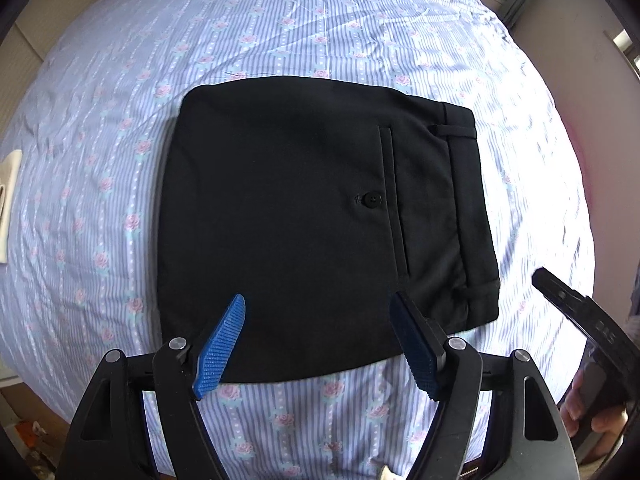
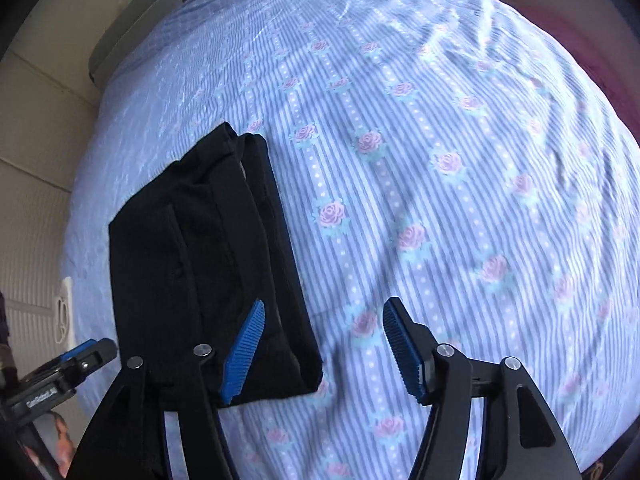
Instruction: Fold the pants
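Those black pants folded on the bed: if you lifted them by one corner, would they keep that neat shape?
Probably not. The pants are soft layered cloth, so the stack would likely droop and unfold. Pushed along the wrinkled striped sheet, they would probably drag and bunch rather than slide. They look light and not fragile.

Each gripper is a black plastic linkage frame with triangular cut-outs and round silver pivot pins. The left gripper [image 1: 318, 344] and right gripper [image 2: 322, 350] both carry ribbed blue pads [image 1: 220, 350]. At four o'clock in the left wrist view, the other tool's black body bears pale lettering.
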A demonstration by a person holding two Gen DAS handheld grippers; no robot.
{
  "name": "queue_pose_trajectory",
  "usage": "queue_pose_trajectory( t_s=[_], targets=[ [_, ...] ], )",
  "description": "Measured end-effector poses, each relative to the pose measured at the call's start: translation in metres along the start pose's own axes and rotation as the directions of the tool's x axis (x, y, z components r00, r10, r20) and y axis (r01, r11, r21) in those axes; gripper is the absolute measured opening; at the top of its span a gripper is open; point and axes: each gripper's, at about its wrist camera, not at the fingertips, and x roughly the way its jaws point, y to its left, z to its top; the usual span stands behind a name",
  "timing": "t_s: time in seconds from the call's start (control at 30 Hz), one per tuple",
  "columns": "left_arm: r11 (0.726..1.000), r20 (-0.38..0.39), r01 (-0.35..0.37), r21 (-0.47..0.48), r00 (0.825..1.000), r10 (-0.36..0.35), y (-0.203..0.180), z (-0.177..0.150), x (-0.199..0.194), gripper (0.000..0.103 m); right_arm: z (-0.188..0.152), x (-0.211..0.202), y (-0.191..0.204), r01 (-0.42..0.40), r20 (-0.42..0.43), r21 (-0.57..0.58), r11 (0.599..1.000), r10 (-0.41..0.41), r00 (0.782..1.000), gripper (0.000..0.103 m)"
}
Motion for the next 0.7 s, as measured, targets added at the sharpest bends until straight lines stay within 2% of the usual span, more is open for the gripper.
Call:
queue_pose_trajectory(
  t_s=[0.03, 0.13, 0.23, 0.33, 0.53, 0.7],
  targets=[
    [1.0, 0.008, -0.002, -0.002, 1.0, 0.002, 0.002, -0.005, -0.006, 0.077, -0.008, -0.01, -0.003, -0.013, 0.013, 0.025, 1.0, 0.013, 1.0, 0.073],
    [1.0, 0.047, 0.003, -0.012, 0.999, -0.002, 0.007, -0.023, -0.024, 0.083, -0.031, -0.029, -0.007, -0.068, 0.029, 0.081, 0.994, 0.066, 0.997, 0.077],
    [1.0, 0.067, -0.006, -0.028, 0.998, 0.008, 0.012, -0.038, -0.032, 0.087, -0.05, -0.028, -0.004, -0.133, 0.01, 0.122, 0.984, 0.133, 0.991, 0.079],
    [0.999, 0.049, -0.035, -0.024, 0.998, 0.037, 0.015, -0.051, -0.031, 0.088, -0.067, -0.02, -0.002, -0.192, 0.017, 0.152, 0.969, 0.192, 0.981, 0.08],
    [0.992, 0.072, -0.097, 0.085, 0.993, 0.091, 0.012, -0.059, -0.019, 0.088, -0.093, 0.018, 0.001, -0.354, 0.096, 0.281, 0.892, 0.341, 0.935, 0.08],
    [0.988, 0.118, -0.043, 0.148, 0.993, 0.026, 0.009, -0.057, -0.002, 0.088, -0.113, 0.052, -0.006, -0.416, 0.175, 0.353, 0.838, 0.377, 0.909, 0.08]
  ],
)
